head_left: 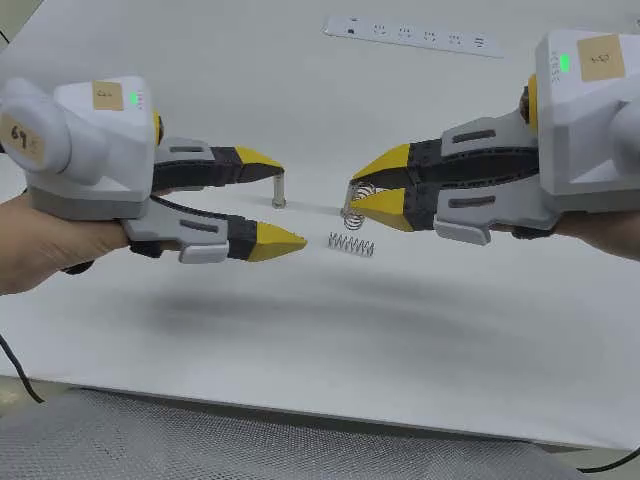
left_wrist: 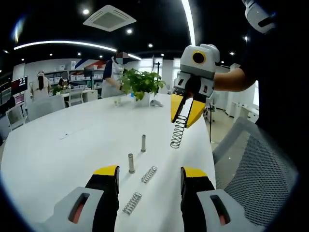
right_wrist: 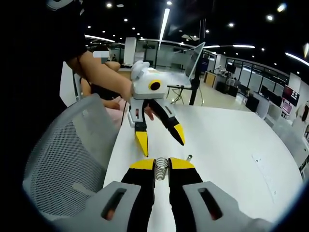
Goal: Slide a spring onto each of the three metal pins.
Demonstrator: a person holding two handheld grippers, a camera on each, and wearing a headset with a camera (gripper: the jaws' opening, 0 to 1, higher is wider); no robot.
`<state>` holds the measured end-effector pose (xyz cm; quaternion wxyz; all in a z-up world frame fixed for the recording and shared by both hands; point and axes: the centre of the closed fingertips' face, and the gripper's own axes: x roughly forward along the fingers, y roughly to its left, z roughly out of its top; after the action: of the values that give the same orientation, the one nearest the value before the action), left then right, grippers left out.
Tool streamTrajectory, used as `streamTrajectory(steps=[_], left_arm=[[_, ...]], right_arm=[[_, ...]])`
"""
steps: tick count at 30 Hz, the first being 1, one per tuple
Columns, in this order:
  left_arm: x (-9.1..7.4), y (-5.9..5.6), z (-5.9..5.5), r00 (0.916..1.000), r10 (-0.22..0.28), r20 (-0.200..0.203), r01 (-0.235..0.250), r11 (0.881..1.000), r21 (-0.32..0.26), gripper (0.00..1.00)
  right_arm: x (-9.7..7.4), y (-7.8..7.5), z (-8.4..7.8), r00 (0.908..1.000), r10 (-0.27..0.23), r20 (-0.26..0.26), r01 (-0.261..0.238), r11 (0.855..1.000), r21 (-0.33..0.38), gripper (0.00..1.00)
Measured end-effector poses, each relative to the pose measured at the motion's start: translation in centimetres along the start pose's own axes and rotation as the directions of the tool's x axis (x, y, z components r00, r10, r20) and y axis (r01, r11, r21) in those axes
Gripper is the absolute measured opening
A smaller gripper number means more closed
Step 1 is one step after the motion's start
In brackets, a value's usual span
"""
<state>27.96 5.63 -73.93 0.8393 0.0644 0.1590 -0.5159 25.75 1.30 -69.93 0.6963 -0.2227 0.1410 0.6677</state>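
Observation:
My right gripper (head_left: 356, 193) is shut on a coil spring (head_left: 366, 190) and holds it just above the white table (head_left: 300, 330). In the left gripper view that spring (left_wrist: 177, 131) hangs down from the right gripper (left_wrist: 186, 115). My left gripper (head_left: 289, 200) faces it, open and holding nothing. An upright metal pin (head_left: 279, 190) stands between the two grippers, and a second pin (head_left: 347, 211) stands under the right gripper's tips. The left gripper view shows both pins (left_wrist: 131, 163) (left_wrist: 143, 143) bare, with two loose springs (left_wrist: 149, 174) (left_wrist: 132, 203) lying beside them.
A white power strip (head_left: 415, 36) lies at the far side of the table. A grey mesh chair (head_left: 200, 440) sits below the near edge. A potted plant (left_wrist: 140, 82) stands farther along the table, and people are in the room behind it.

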Motion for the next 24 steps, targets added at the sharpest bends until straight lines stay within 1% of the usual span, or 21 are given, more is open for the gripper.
streamTrajectory(steps=[2, 5, 7, 12, 14, 18, 24], left_arm=[[-0.6, 0.5, -0.3, 0.9998, 0.022, 0.001, -0.022, 1.000, -0.013, 0.48], [-1.6, 1.2, -1.2, 0.9981, 0.059, -0.014, -0.060, 0.998, -0.025, 0.51], [-2.1, 1.6, -1.6, 0.9971, 0.074, -0.020, -0.074, 0.997, -0.030, 0.53], [-3.2, 2.5, -2.2, 0.9908, 0.133, -0.022, -0.134, 0.990, -0.043, 0.63], [-3.5, 2.8, -2.3, 0.9889, 0.147, -0.018, -0.148, 0.988, -0.053, 0.67], [-3.9, 3.1, -2.6, 0.9840, 0.177, -0.016, -0.178, 0.982, -0.066, 0.73], [-4.2, 3.1, -2.9, 0.9809, 0.194, -0.018, -0.194, 0.977, -0.085, 0.80]], right_arm=[[0.0, 0.0, -0.1, 1.0000, -0.003, -0.002, 0.003, 1.000, -0.003, 0.07], [-0.1, -0.1, -0.1, 1.0000, -0.006, -0.002, 0.006, 1.000, -0.004, 0.07], [-0.1, -0.1, -0.1, 1.0000, -0.008, -0.004, 0.008, 1.000, -0.003, 0.07], [-0.1, -0.2, -0.3, 0.9999, -0.011, -0.006, 0.011, 1.000, -0.002, 0.07], [-0.1, -0.1, -0.3, 0.9999, -0.010, -0.007, 0.010, 1.000, 0.001, 0.07], [-0.1, 0.1, -0.3, 0.9999, -0.014, -0.009, 0.014, 1.000, 0.001, 0.07], [-0.2, 0.0, -0.6, 0.9997, -0.016, -0.018, 0.016, 1.000, -0.001, 0.07]])
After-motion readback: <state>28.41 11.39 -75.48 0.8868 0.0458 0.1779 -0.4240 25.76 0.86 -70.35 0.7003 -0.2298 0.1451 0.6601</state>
